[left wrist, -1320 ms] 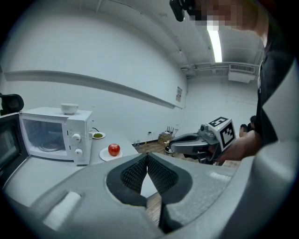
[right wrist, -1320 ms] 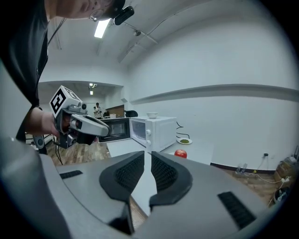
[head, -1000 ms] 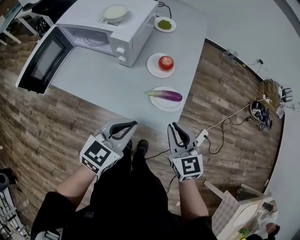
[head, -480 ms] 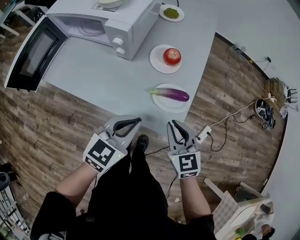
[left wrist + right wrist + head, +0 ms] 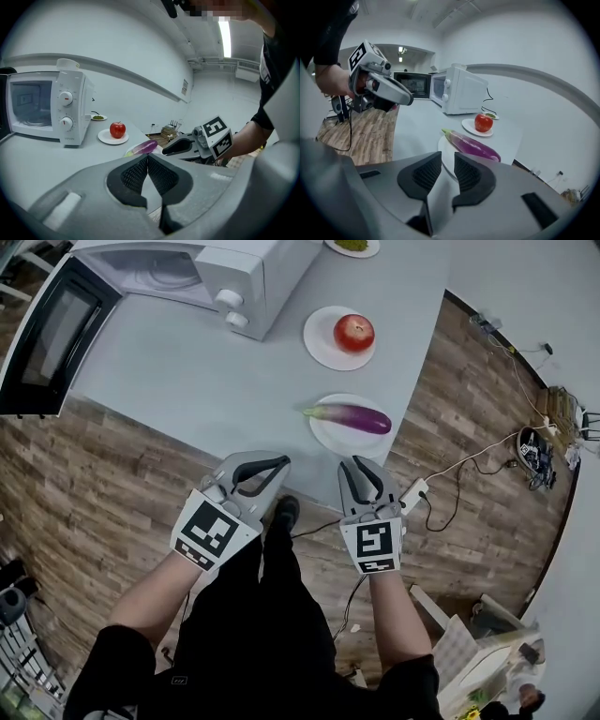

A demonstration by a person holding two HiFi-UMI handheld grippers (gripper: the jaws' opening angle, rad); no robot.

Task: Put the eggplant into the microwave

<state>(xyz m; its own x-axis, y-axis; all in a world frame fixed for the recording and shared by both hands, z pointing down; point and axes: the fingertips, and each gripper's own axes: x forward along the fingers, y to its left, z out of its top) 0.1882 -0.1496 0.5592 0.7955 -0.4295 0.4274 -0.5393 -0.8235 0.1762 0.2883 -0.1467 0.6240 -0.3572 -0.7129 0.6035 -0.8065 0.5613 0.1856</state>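
The eggplant is a long, glossy purple thing with a green cap. It lies across a round white plate right of centre in the head view, close to the near edge of the smooth pale grey table. Above it in that view a shiny red apple sits in the middle of a second white plate. At the very top edge a smaller dish holds a little heap of something green.

The boxy white microwave stands at the upper left, with two round knobs on its front panel. Its dark-windowed door is swung wide open out over the wood-plank floor. The left gripper view shows a round tray on the floor of the white cavity.

Both tools are grey moulded plastic with black ribbed pads, each carrying a cube of black-and-white square markers. They hang in front of the table edge, short of the eggplant's plate. The left gripper has its pads pressed together at the tips, with nothing caught in them. The right gripper is spreading its jaws. A clear gap shows between its pads with nothing in it, and the eggplant lies just beyond them on its plate.
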